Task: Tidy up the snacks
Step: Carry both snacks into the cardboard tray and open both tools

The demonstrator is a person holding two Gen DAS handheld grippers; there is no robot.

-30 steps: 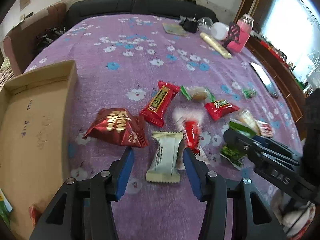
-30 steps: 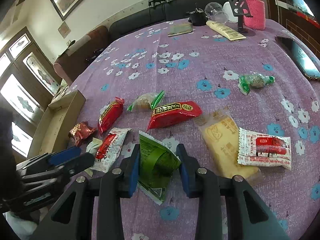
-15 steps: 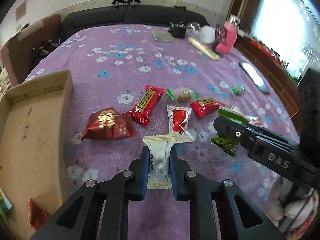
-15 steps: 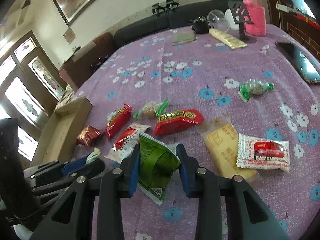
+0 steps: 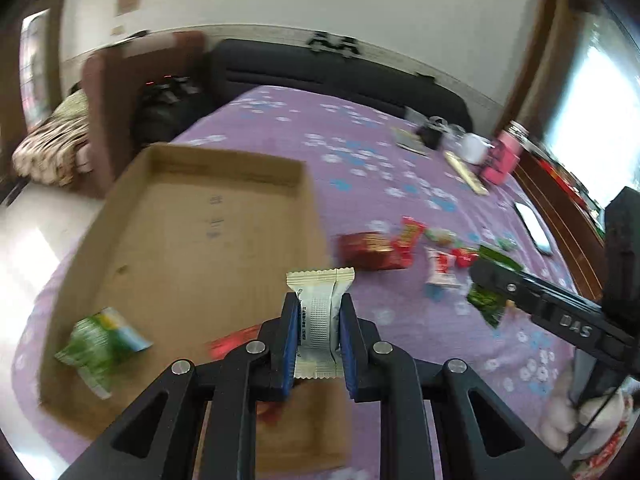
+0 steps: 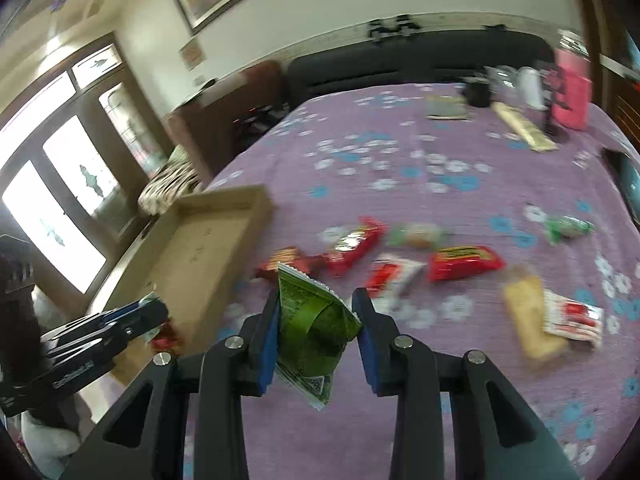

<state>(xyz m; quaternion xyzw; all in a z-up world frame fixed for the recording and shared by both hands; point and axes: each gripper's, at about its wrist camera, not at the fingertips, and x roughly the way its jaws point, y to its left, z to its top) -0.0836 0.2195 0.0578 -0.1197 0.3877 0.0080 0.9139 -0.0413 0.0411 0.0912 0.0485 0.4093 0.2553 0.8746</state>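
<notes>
My left gripper [image 5: 319,306] is shut on a cream-white snack packet [image 5: 318,312] and holds it in the air over the right wall of the shallow cardboard box [image 5: 192,216]. Inside the box lie a green packet [image 5: 102,346] and a red one [image 5: 234,342]. My right gripper [image 6: 317,304] is shut on a green snack packet [image 6: 314,326], lifted above the purple flowered cloth [image 6: 400,168]; it shows in the left wrist view as well, right gripper [image 5: 486,276]. The left gripper [image 6: 154,312] shows at the lower left of the right wrist view, beside the box [image 6: 200,248].
Several loose snacks lie on the cloth: red packets [image 6: 464,262], a dark red pouch [image 5: 370,250], a yellow bar [image 6: 528,316], a white-and-red packet [image 6: 574,318], a green candy [image 6: 568,226]. A pink bottle [image 6: 570,92], cup and phone [image 5: 534,228] sit further back. A sofa stands beyond.
The left gripper shut on the cream-white packet, lifted it and carried it left toward the box. The right gripper, still holding the green packet, rose and swung left too.
</notes>
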